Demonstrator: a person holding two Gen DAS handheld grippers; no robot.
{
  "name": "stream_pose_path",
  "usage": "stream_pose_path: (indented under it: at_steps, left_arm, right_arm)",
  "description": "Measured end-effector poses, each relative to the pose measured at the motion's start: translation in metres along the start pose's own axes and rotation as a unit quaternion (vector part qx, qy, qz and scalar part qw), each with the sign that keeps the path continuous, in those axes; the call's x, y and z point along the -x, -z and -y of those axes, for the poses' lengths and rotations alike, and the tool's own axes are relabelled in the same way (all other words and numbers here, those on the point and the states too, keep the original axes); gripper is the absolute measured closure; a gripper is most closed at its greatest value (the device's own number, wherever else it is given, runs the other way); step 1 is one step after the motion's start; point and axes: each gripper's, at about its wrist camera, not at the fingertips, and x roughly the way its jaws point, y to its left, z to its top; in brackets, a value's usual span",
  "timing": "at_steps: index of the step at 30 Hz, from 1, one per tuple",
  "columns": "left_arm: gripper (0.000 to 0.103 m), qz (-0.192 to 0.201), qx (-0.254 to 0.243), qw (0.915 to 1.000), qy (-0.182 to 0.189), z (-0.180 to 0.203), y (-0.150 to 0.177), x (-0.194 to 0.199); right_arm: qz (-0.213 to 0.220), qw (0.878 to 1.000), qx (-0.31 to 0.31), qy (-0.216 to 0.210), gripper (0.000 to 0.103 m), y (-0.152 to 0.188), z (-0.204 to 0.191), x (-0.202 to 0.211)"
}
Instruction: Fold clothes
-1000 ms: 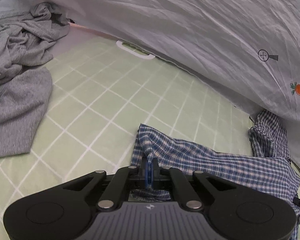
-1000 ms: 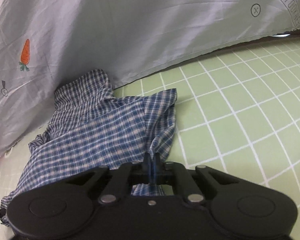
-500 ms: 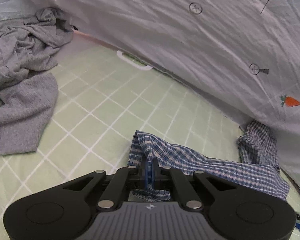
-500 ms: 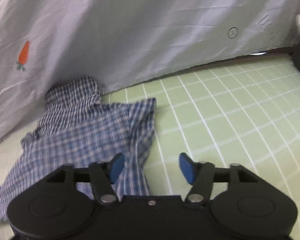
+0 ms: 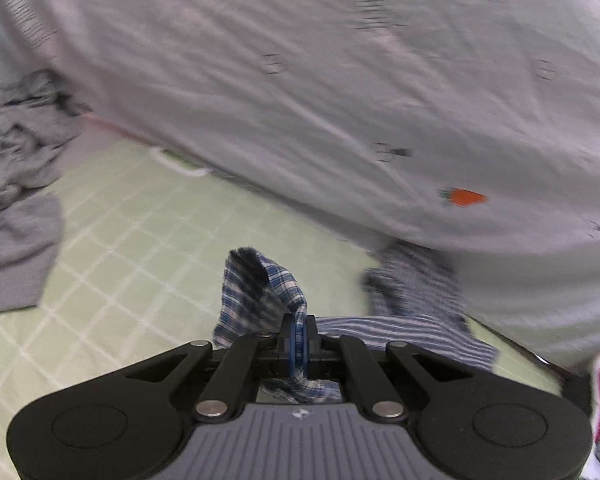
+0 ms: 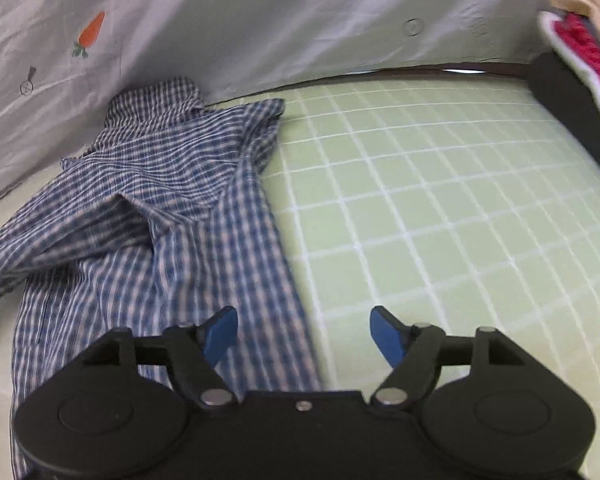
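Left gripper: clenched on a fold of the plaid shirt, the pinched edge lifted into a peak above the green checked sheet. Right gripper: released, blue pads wide apart and holding nothing, poised over the shirt's near edge. Plaid shirt, blue and white: spread partly flat on the sheet, collar end against the grey quilt, one sleeve creased across the body. Grey quilt: carrot print, bunched along the far side. Grey garment: crumpled at far left, well apart from the shirt. Left view blurred.
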Motion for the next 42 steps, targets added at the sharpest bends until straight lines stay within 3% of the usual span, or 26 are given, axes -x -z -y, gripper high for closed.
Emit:
stream_pose_path:
  at_steps: [6, 8, 11, 13, 17, 19, 21, 25, 31, 35, 38, 42]
  left_arm:
    - [0.100, -0.043, -0.071, 0.9928, 0.086, 0.061, 0.041, 0.006]
    - [0.100, -0.070, -0.090, 0.9867, 0.116, 0.081, 0.062, 0.006]
    - [0.099, -0.133, -0.128, 0.9704, 0.156, 0.108, 0.103, 0.001]
    - [0.096, -0.186, -0.144, 0.9586, 0.161, 0.120, 0.133, -0.008]
    - [0.075, -0.237, -0.166, 0.9479, 0.133, 0.130, 0.166, -0.010]
    - [0.054, -0.238, -0.151, 0.9510, 0.128, 0.127, 0.167, -0.003]
    - [0.043, -0.228, -0.134, 0.9567, 0.121, 0.123, 0.164, 0.005]
    - [0.031, -0.197, -0.123, 0.9668, 0.108, 0.113, 0.150, 0.024]
    - [0.025, -0.181, -0.085, 0.9761, 0.085, 0.092, 0.135, 0.028]
    - [0.025, -0.174, -0.057, 0.9807, 0.069, 0.078, 0.126, 0.028]
    - [0.025, -0.184, -0.033, 0.9810, 0.052, 0.073, 0.125, 0.019]
    - [0.025, -0.203, -0.028, 0.9780, 0.037, 0.071, 0.127, 0.007]
  right_arm:
    - [-0.004, 0.999, -0.050, -0.004, 0.027, 0.033, 0.033, 0.024]
    - [-0.009, 0.998, -0.064, -0.008, 0.027, 0.045, 0.043, 0.030]
    - [-0.013, 0.997, -0.071, -0.012, 0.027, 0.060, 0.053, 0.040]
    - [-0.014, 0.997, -0.072, -0.014, 0.027, 0.068, 0.059, 0.046]
    - [-0.009, 0.996, -0.082, -0.026, 0.023, 0.079, 0.069, 0.056]
    - [0.004, 0.995, -0.088, -0.039, 0.016, 0.080, 0.073, 0.061]
    - [0.025, 0.994, -0.092, -0.060, 0.006, 0.076, 0.074, 0.065]
    - [0.068, 0.986, -0.094, -0.119, 0.003, 0.060, 0.065, 0.067]
    - [0.049, 0.955, -0.129, -0.262, 0.005, 0.028, 0.032, 0.039]
    - [-0.005, 0.928, -0.155, -0.339, 0.019, 0.013, 0.007, 0.007]
    - [-0.049, 0.908, -0.168, -0.380, 0.027, 0.013, -0.009, -0.009]
    - [-0.089, 0.886, -0.181, -0.418, 0.030, 0.027, -0.019, -0.016]
